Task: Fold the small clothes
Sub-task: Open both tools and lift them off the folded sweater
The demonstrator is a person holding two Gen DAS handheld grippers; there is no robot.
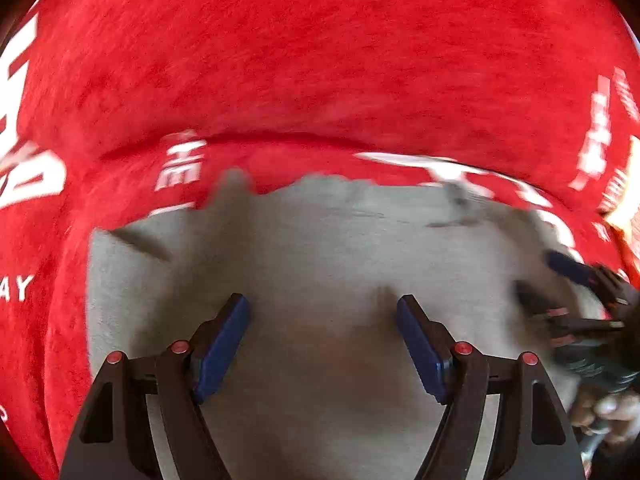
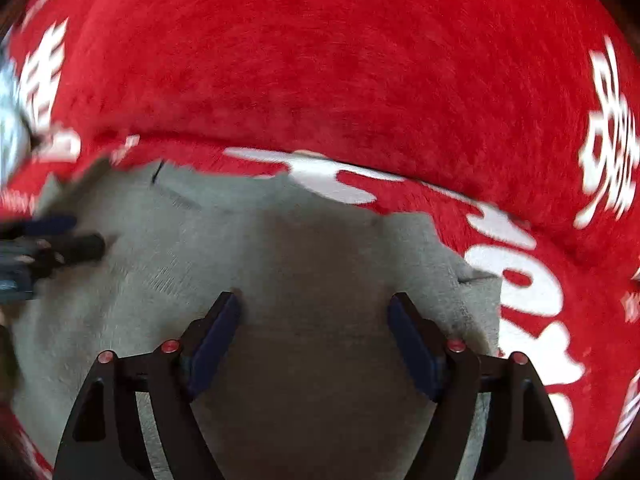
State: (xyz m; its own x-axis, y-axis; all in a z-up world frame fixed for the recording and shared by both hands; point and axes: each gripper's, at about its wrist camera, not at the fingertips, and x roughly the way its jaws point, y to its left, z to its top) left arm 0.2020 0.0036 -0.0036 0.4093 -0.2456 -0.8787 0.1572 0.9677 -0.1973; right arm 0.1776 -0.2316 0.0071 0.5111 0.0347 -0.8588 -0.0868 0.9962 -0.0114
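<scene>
A small grey garment [image 1: 320, 248] lies flat on a red cloth with white lettering [image 1: 320, 60]. It also shows in the right wrist view [image 2: 224, 240]. My left gripper [image 1: 323, 304] is open and empty just above the grey fabric. My right gripper [image 2: 314, 302] is open and empty above the same garment. The right gripper also appears blurred at the right edge of the left wrist view [image 1: 560, 276]. The left gripper appears blurred at the left edge of the right wrist view [image 2: 76, 232].
The red cloth [image 2: 340, 60] covers the whole surface around the garment, with a fold line running across behind it. Part of a hand [image 1: 612, 412] shows at the lower right.
</scene>
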